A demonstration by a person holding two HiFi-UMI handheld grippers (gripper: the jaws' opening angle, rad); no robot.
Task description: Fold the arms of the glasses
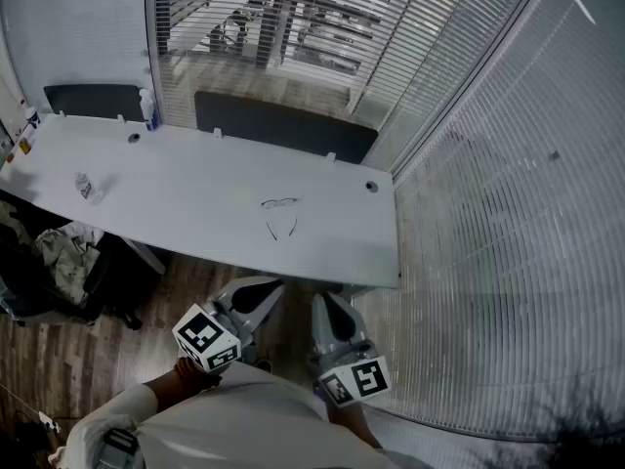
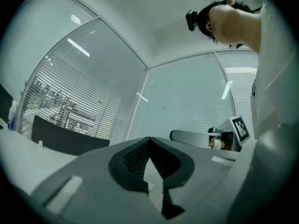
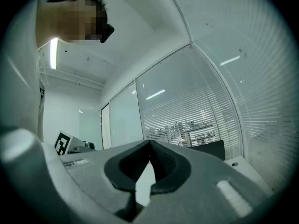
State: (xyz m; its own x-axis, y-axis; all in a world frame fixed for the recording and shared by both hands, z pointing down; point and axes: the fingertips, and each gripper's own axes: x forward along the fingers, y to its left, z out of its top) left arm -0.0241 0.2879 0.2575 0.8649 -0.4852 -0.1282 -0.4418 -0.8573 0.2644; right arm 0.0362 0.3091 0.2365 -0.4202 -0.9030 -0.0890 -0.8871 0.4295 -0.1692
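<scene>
— Looking for the glasses (image 1: 280,204): where are they?
— Lying on the white tabletop (image 1: 195,213), right of its middle, well apart from both grippers. Both arms are unfolded and point toward the near edge.
— And the left gripper (image 2: 149,140)?
— Its fingers meet at the tips with nothing between them. It is held off the tabletop's near edge, close to the person's body.
— The right gripper (image 3: 149,142)?
— Fingers closed too, empty, just beside the left one.
— Anything else up there?
— A small crumpled clear thing (image 1: 86,186) near the left end, and a little bottle (image 1: 148,108) at the far edge.
</scene>
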